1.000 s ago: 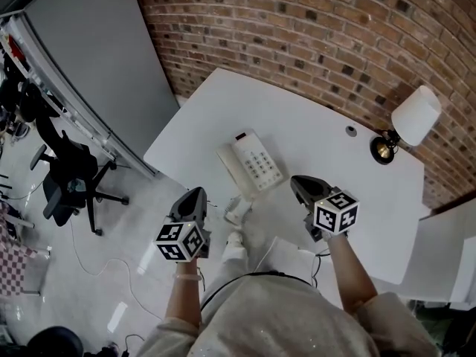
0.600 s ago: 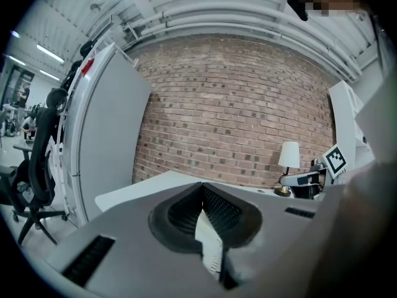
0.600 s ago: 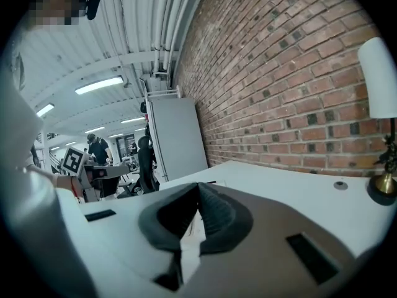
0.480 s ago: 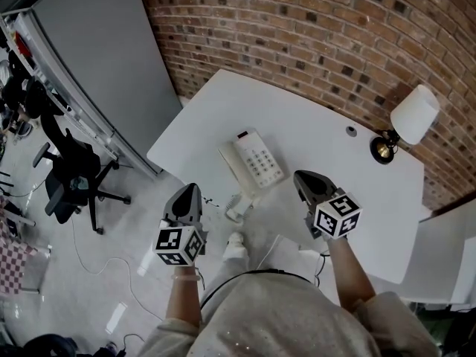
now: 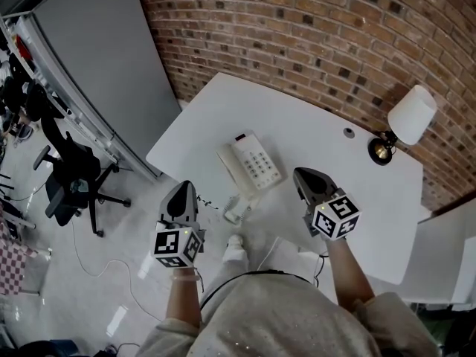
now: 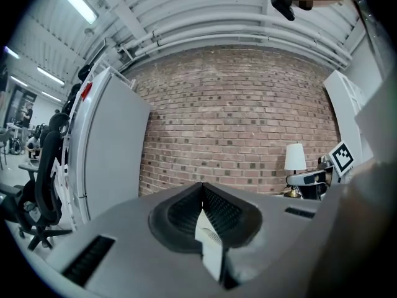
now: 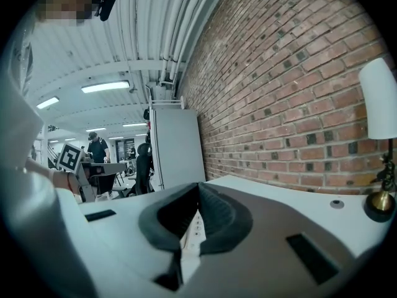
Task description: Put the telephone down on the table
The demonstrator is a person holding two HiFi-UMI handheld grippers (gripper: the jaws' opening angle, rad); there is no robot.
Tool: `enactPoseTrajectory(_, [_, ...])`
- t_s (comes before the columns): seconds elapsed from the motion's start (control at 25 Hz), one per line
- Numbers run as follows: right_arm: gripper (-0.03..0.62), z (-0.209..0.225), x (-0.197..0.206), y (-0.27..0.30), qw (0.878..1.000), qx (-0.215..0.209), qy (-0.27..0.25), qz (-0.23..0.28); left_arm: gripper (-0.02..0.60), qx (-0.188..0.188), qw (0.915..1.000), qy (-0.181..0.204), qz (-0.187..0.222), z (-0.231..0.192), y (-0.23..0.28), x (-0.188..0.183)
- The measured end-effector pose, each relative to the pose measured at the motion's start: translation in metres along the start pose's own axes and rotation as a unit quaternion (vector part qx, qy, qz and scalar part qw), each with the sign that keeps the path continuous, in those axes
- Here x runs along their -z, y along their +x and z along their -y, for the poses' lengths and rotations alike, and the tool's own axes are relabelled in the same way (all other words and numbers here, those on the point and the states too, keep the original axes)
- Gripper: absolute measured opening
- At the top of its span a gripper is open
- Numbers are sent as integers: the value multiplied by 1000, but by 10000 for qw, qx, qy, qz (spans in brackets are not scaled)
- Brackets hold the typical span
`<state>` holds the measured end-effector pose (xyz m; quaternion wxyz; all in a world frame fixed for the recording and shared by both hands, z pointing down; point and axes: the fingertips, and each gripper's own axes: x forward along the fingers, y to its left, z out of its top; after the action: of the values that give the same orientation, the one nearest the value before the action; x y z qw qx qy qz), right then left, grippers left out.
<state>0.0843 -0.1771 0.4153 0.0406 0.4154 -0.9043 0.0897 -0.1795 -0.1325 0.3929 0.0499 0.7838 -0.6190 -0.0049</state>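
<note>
Telephone (image 5: 253, 162) lies keypad-up on the white worktop (image 5: 335, 151), close to its near edge. Left gripper (image 5: 183, 188) and right gripper (image 5: 302, 175) hover near-left and near-right of it, fingers closed, empty.

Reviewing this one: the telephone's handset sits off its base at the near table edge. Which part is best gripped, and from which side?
Probably the handset at mid-length, across its narrow width, coming in from the near edge of the table with the left tongs, which are closest. They are shut and must open first.
</note>
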Motion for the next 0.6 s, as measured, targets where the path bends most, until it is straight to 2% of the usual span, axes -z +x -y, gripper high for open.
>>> enactPoseTrajectory(0.6, [5, -3, -4, -1, 9999, -10, -149, 62, 6, -111, 9999, -7, 49, -3, -6, -2])
